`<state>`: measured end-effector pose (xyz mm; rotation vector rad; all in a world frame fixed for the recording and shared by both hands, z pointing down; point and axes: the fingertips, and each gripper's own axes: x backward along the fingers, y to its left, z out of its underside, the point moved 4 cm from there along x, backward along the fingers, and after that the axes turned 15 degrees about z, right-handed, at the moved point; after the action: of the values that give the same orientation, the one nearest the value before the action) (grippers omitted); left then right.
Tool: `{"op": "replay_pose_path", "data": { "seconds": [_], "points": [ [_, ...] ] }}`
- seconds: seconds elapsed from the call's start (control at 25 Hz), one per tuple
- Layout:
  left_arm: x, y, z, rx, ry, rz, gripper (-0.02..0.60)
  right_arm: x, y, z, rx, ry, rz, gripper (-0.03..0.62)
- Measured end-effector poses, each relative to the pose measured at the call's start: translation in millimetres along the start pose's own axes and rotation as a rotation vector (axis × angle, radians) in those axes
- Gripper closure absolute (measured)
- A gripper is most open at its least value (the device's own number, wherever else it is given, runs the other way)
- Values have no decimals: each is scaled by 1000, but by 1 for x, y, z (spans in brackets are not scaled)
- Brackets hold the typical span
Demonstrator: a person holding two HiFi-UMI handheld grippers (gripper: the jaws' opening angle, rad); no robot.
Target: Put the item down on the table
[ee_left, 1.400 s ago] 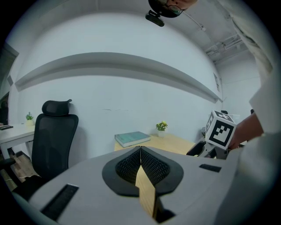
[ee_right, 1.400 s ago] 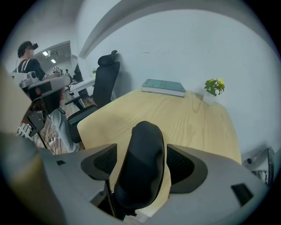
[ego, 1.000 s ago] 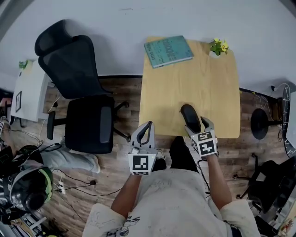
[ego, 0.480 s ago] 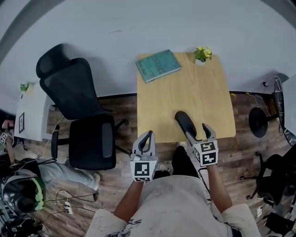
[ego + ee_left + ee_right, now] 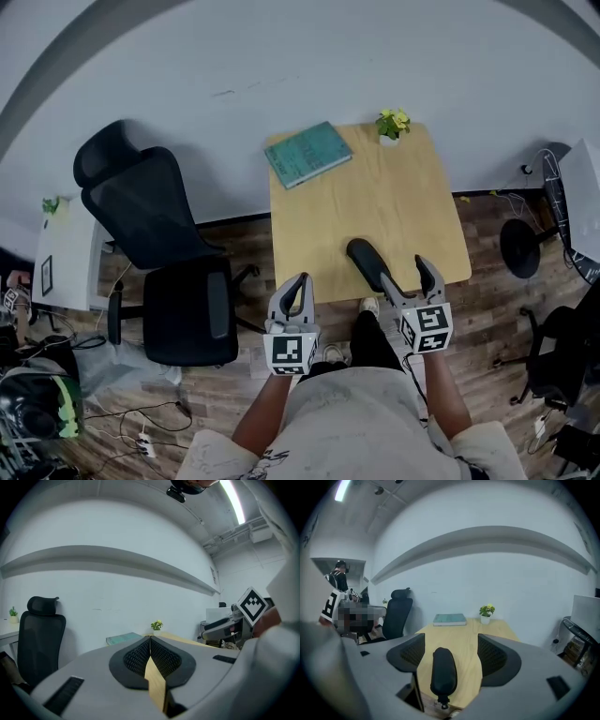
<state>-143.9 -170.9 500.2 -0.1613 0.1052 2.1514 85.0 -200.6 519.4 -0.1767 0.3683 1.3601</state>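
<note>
The black oblong item (image 5: 367, 263), padded-looking with a short stub at its near end, lies lengthwise on the wooden table (image 5: 412, 206), close to the front edge and roughly in line with the person's right arm. The right gripper (image 5: 451, 644) has its jaws spread wide on either side of the item, and a gap shows on both sides in the right gripper view, so nothing is grasped. By my reading the item is already set down and released, with the stub about at the table edge. The left gripper (image 5: 150, 641) is clenched with its pads pressed together and nothing between them. It hangs off the table's front, likely kept idle and clear of the work.

At the far side, a teal book (image 5: 307, 155) lies on the left corner and a small potted plant (image 5: 392, 125) stands by the wall, well apart from the item. A black office chair (image 5: 159, 225) stands left of the table.

The book's cover print is too small to read. The marker cubes carry only black-and-white square patterns.
</note>
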Motion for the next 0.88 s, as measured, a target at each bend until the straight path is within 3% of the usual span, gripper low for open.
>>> {"op": "replay_pose_path", "data": {
  "seconds": [0.52,0.88],
  "points": [
    [1,8,-51,-108,-93,-22,572,40,-24,-88,-17,-315,82,246],
    [1,18,-63,-130,-111,-47,572,41,-29,-95,-5,-334,109,246]
  ]
}}
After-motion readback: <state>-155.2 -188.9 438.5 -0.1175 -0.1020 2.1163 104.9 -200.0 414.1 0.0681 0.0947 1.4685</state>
